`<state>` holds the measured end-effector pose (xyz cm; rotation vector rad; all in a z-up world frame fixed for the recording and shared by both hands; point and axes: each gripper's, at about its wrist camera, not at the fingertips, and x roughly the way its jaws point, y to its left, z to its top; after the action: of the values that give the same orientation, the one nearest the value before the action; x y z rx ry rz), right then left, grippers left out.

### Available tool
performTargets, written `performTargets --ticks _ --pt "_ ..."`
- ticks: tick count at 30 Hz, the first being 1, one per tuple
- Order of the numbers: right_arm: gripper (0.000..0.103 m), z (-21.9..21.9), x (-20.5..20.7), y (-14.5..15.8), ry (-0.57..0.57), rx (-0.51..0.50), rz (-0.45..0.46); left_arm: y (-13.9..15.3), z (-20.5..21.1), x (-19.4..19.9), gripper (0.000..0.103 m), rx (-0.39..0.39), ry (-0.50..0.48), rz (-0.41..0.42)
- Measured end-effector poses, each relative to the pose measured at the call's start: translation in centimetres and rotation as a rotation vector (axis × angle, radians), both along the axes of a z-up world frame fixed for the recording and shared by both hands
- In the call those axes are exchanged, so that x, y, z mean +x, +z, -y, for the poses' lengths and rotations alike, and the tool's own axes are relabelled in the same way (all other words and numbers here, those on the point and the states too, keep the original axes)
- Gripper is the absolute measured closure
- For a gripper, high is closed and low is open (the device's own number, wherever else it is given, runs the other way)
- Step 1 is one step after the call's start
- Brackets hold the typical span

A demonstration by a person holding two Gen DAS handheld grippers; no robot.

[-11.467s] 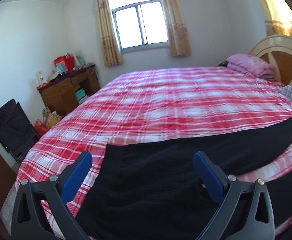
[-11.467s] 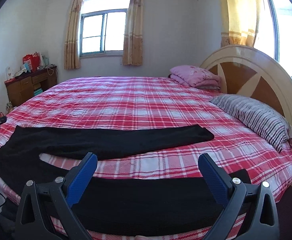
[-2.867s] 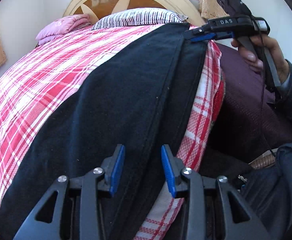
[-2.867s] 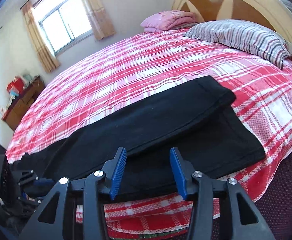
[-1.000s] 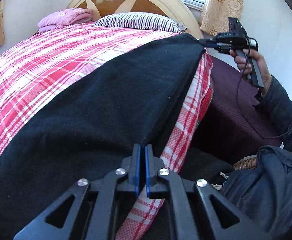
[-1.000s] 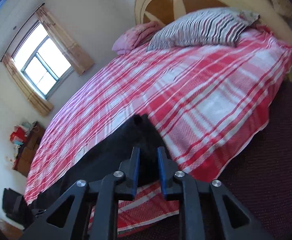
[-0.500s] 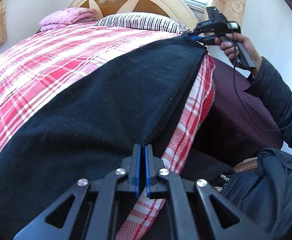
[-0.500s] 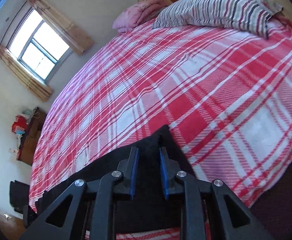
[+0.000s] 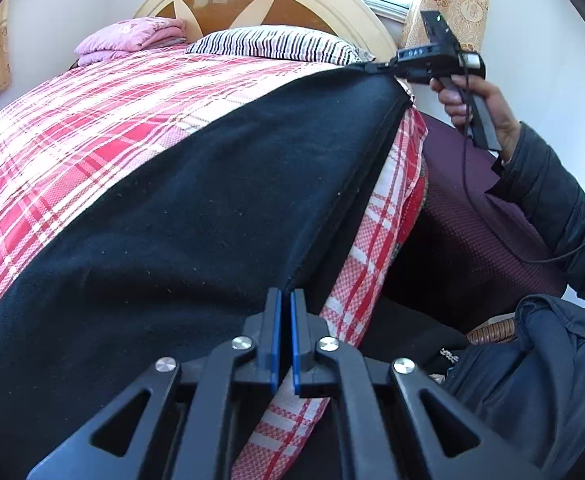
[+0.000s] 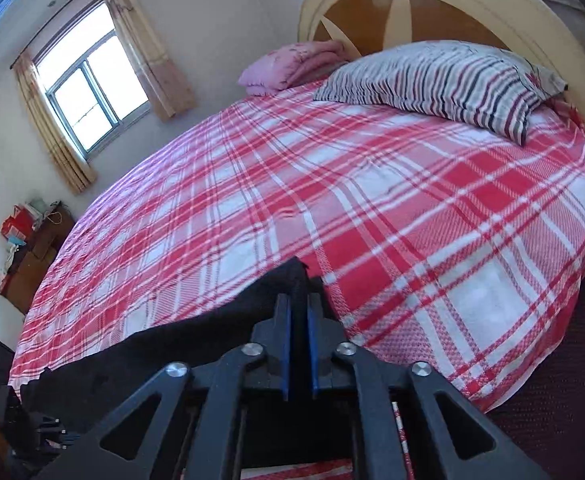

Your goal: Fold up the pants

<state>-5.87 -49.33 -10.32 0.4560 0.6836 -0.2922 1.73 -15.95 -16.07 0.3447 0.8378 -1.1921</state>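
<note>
- The left gripper (image 9: 285, 312), low centre of the left wrist view, has its blue pads pressed nearly together on the near edge of the black pants (image 9: 196, 216); it looks placed to pin that end while the other end is handled.
- The right gripper (image 10: 297, 322), low centre of its own view, is clamped on the far corner of the pants (image 10: 228, 328), cloth filling the narrow gap between the pads; its jaws have just been closing a little further on that cloth.
- In the left view the same tool shows at upper right, in a hand (image 9: 476, 108), with the corner drawn up off the bed so the edge runs taut between the two grips.
- The pants lie lengthwise along the right side of the bed (image 9: 72, 128), one leg stacked on the other, so I judge the first fold done.
- Holding both ends likely prepares an end-to-end fold.
- Beyond, a striped pillow (image 10: 444, 80) and pink bedding (image 10: 288, 64) sit at the headboard (image 10: 372, 12), well apart from the pants.
</note>
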Motion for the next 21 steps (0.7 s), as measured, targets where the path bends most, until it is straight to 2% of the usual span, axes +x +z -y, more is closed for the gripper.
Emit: performTargets --ticks 2,5,9,13,14,15,17,21 --pt "0.057 0.4 -0.7 0.1 -0.054 -0.006 -0.001 0.0 0.0 0.1 0.098 0.0 0.001 -0.002" --pt "0.057 1.4 -3.0 0.5 -0.064 0.078 0.036 0.0 0.1 0.0 0.098 -0.001 0.002 0.002" --pt "0.057 0.5 -5.4 0.7 -0.027 0.087 0.027 0.1 -0.1 0.0 0.098 -0.011 0.007 0.0" --pt "0.066 -0.3 -5.2 -1.4 -0.002 0.111 -0.023 0.0 -0.2 -0.1 0.098 -0.009 0.007 0.003" --pt "0.081 -0.4 -5.2 -1.7 -0.012 0.096 -0.029 0.0 -0.2 -0.1 0.098 -0.008 0.007 0.003" --pt "0.087 -0.4 -5.1 -1.9 -0.021 0.081 -0.031 0.0 -0.2 -0.1 0.098 -0.009 0.008 0.004" --pt "0.093 -0.2 -5.3 -1.7 -0.019 0.091 -0.007 0.2 -0.3 -0.1 0.098 -0.016 0.011 0.008" --pt "0.095 -0.8 -6.2 0.0 -0.03 0.038 0.046 0.6 -0.3 -0.4 0.098 -0.028 0.006 0.023"
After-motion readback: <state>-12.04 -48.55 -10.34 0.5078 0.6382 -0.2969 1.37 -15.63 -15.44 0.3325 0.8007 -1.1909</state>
